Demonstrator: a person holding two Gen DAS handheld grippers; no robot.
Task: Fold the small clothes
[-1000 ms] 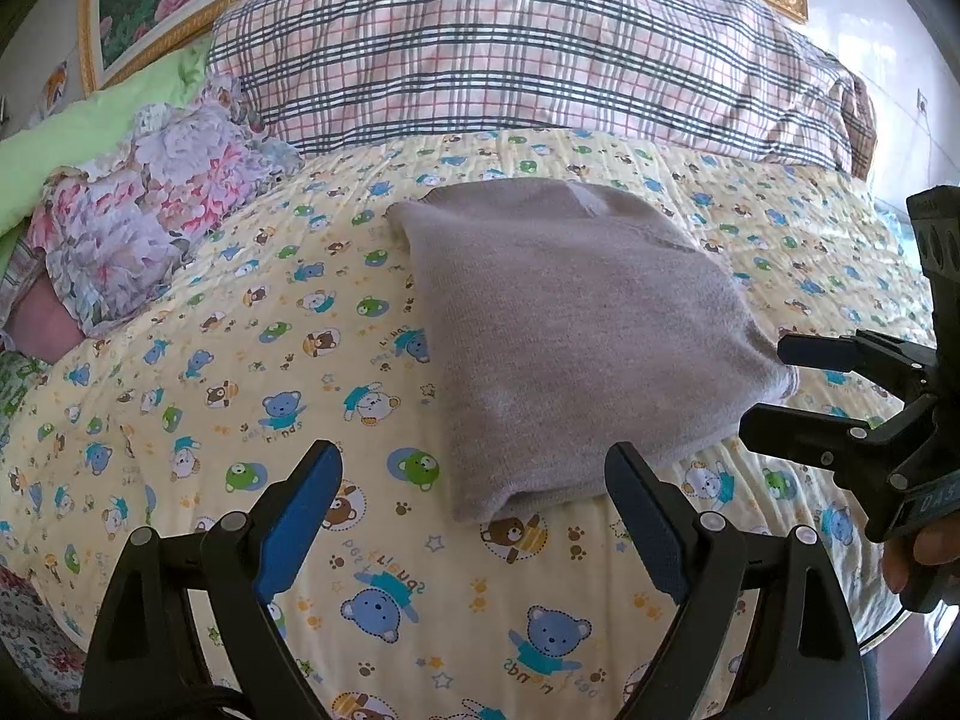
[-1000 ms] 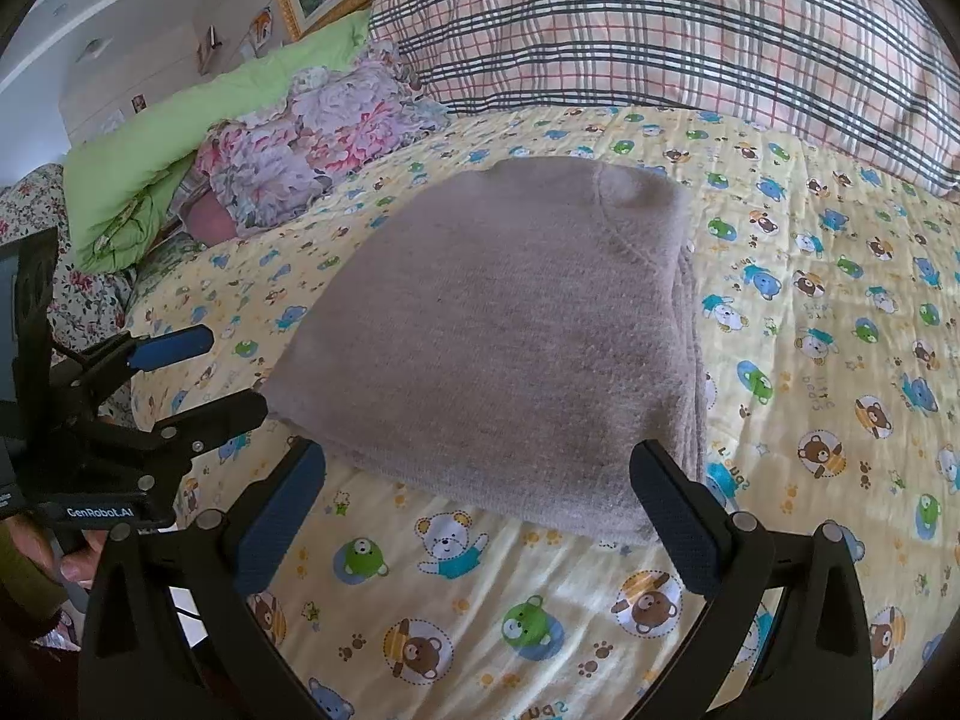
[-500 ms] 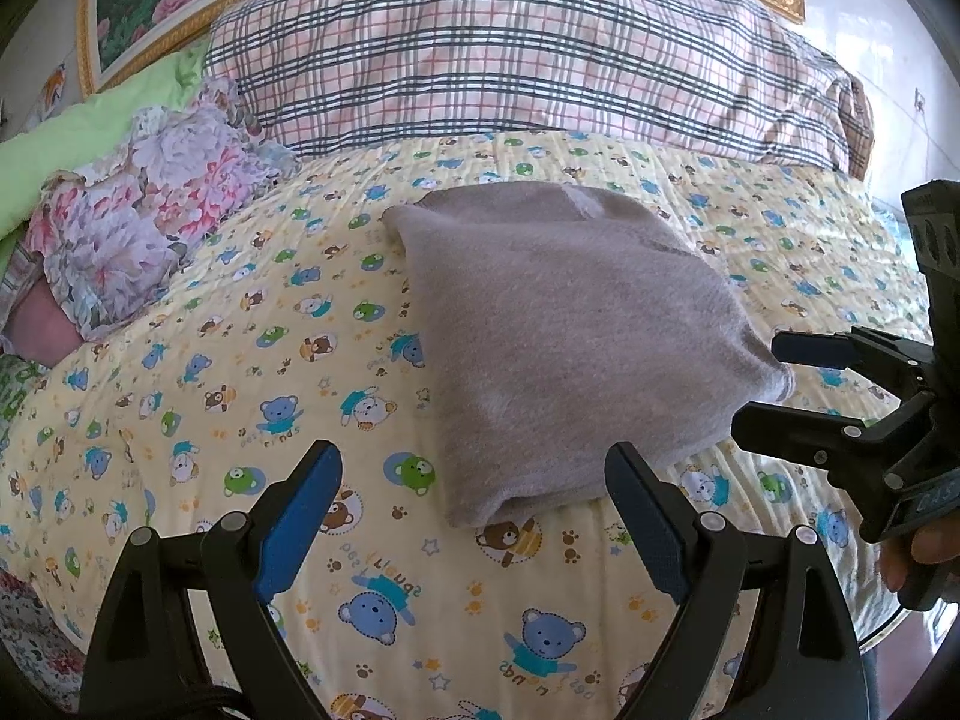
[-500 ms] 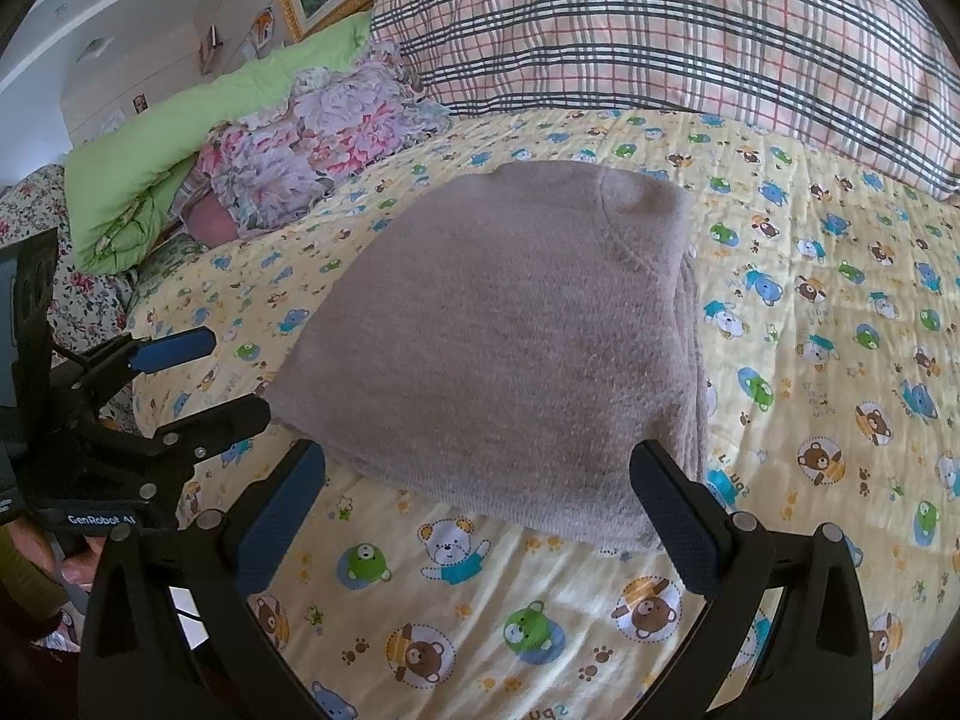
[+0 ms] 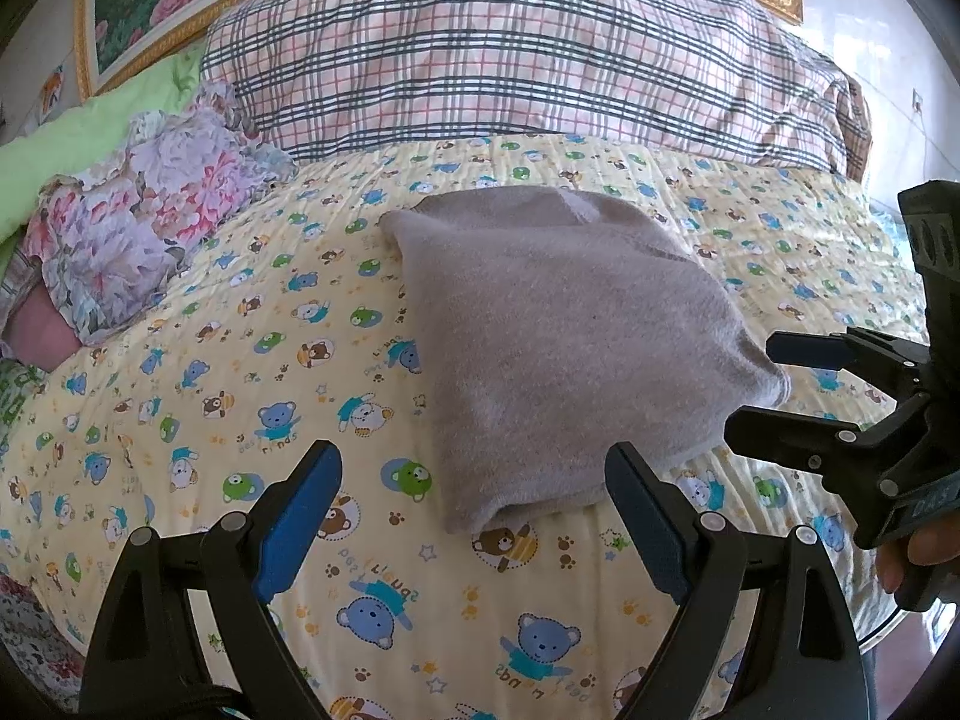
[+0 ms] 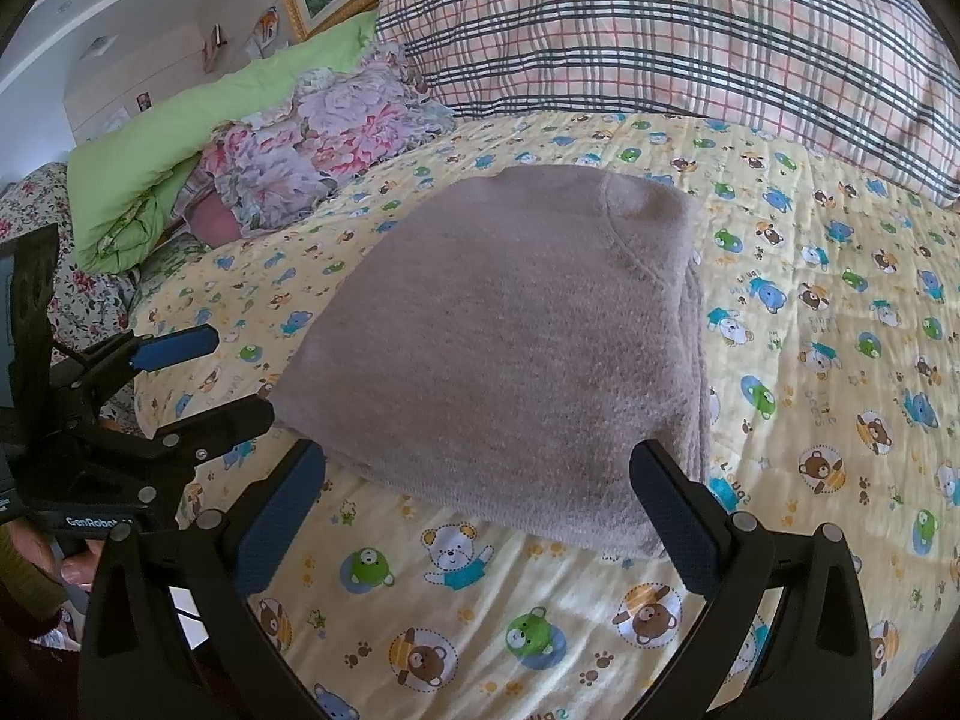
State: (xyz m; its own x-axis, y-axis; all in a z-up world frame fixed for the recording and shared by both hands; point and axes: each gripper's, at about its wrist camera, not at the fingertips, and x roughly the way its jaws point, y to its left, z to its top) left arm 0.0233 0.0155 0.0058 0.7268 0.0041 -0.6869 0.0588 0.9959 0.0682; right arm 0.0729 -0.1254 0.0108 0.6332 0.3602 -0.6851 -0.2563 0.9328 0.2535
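Both grippers stand wide open and hold nothing. From the left wrist view, the left gripper (image 5: 474, 516) fills the bottom of the frame, its blue pads spread either side of the near corner of the grey folded garment (image 5: 564, 348), which lies at the frame's centre on the bear-print sheet (image 5: 240, 360). Compared with a second ago the garment sits slightly higher and farther off in this view, so the left gripper has backed away a little; that suggests the fold is finished and the piece has been let go. The right gripper (image 5: 780, 390) shows at the right edge, just beside the garment's right corner, a thumb visible below it.

From the right wrist view, the right gripper (image 6: 480, 510) frames the garment's near edge (image 6: 510, 348), with stacked layers showing along the right side, which the left view hides. The left gripper (image 6: 204, 378) appears at middle left, and the green pillow (image 6: 180, 144) lies in the upper left.
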